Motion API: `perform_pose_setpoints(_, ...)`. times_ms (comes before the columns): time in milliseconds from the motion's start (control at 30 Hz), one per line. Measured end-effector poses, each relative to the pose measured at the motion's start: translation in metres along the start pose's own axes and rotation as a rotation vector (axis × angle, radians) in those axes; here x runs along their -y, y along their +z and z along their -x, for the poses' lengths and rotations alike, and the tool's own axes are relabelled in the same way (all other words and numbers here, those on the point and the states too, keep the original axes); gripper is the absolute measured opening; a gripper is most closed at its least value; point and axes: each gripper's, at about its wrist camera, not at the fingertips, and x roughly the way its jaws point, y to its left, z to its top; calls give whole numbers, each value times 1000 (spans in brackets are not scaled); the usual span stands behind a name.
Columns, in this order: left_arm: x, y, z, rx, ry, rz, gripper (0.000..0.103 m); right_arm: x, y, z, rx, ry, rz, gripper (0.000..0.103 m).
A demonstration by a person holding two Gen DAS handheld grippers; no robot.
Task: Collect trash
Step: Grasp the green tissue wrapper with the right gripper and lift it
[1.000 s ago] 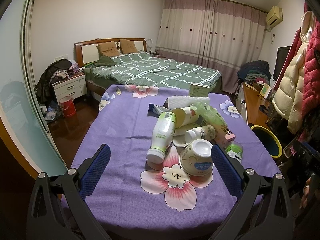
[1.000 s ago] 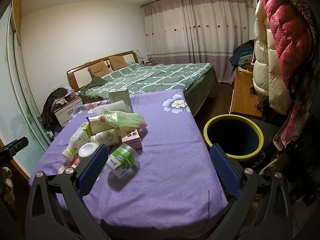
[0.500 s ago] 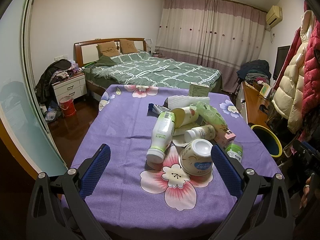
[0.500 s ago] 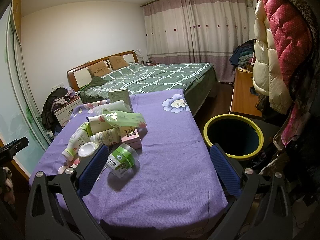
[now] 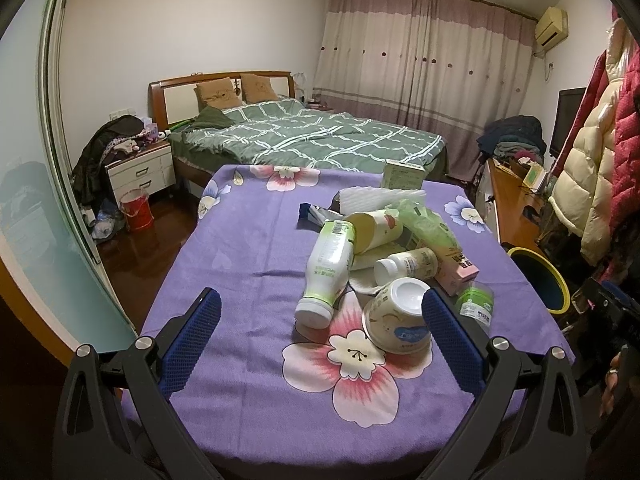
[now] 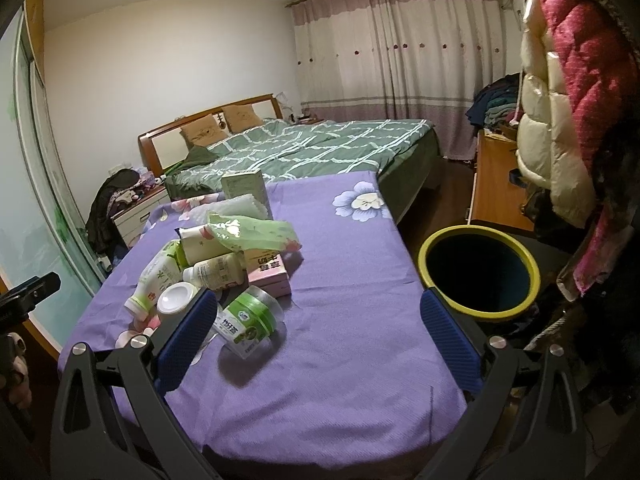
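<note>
Left tongs [image 5: 318, 320]: spread wide, empty, ribbed blue pads.
Right tongs [image 6: 318, 336]: spread wide, empty.
Trash pile [image 5: 384, 256]: plastic bottles, paper cups, pink carton, heaped mid-surface.
Surface [image 6: 352, 360]: woven purple floral cloth.
Bin [image 6: 480, 272]: round, yellow-rimmed, beside the surface.

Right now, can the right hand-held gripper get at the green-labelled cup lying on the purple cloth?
Probably yes. The right hand-held gripper is open and empty, and the green-labelled cup lies on its side just ahead, beside its left finger, at the near edge of the pile. Nothing covers it; the pink carton sits behind.
</note>
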Motion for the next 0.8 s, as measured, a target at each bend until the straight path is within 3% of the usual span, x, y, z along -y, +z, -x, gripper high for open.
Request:
perform_pose_setpoints(567, -19, 28, -73, -64, 37, 9, 99, -69, 41, -127, -120, 133, 127, 97)
perform_pose_setpoints(800, -22, 38, -95, -65, 54, -6, 99, -102, 53, -183, -173, 112, 222, 97)
